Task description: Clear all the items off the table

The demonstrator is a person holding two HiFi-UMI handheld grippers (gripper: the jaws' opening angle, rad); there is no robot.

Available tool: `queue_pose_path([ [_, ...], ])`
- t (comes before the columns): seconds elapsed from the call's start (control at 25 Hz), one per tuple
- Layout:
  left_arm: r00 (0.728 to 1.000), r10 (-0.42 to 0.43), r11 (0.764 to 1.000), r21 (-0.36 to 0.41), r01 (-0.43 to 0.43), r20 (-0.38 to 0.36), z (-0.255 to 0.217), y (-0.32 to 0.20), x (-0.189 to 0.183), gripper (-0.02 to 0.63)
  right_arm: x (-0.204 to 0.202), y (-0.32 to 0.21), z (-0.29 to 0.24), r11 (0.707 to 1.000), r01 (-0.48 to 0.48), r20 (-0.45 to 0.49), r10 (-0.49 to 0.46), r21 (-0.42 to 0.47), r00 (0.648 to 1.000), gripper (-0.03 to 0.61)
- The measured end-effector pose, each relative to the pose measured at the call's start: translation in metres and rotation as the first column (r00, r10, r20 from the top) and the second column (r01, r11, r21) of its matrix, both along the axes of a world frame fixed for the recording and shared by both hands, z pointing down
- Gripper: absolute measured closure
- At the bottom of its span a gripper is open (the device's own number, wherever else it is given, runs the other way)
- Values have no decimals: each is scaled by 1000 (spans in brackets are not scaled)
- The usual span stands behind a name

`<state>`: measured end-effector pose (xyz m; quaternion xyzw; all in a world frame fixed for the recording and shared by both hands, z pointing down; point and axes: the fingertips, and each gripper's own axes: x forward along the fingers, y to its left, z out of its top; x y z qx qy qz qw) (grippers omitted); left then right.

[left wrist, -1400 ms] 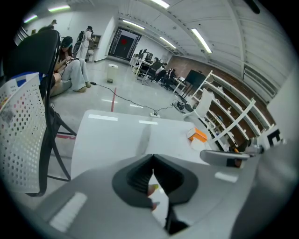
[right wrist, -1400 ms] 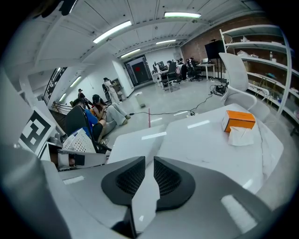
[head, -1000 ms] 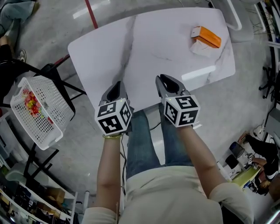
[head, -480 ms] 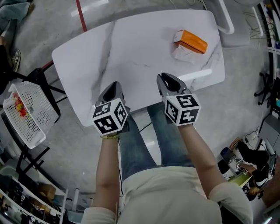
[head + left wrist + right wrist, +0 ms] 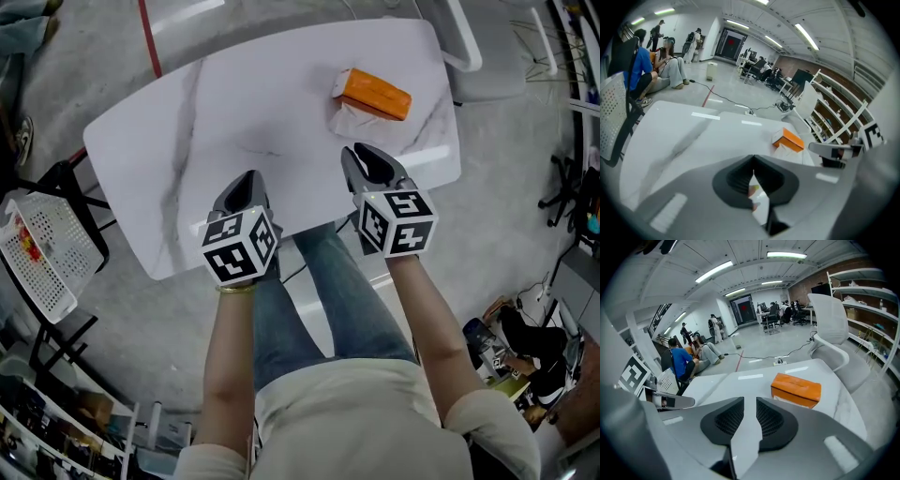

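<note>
An orange box (image 5: 373,94) lies on a crumpled white sheet (image 5: 349,122) at the far right of the white marble table (image 5: 253,103). It also shows in the left gripper view as the orange box (image 5: 790,139) and in the right gripper view as the orange box (image 5: 796,389). My right gripper (image 5: 361,152) hovers over the table's near edge just short of the box. Its jaws have just been opening and stand a narrow gap apart, with nothing between them (image 5: 750,401). My left gripper (image 5: 246,178) is over the near edge to the left, its tips together and empty (image 5: 753,158).
A white perforated basket (image 5: 37,253) with colourful items stands on a black stand at the left, off the table. A white chair (image 5: 478,56) is behind the table's right end. People sit on the floor beyond the table (image 5: 686,363).
Both grippers have moved right along the table's near edge. The orange box now lies closer to the right gripper, and the basket has slid toward the picture's left edge.
</note>
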<state>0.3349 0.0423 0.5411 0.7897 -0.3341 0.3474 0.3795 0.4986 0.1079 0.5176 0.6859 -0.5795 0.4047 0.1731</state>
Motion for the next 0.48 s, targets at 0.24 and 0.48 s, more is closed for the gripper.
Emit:
queue_pose_path([
  [0.24, 1000, 12, 1000, -11, -12, -9, 4, 16, 53, 606, 51, 4, 11, 997, 66, -43, -67, -28, 997, 479],
  [0.48, 1000, 20, 999, -31, -20, 0, 14, 26, 89, 606, 84, -5, 29, 976, 201, -68, -207, -86, 976, 416],
])
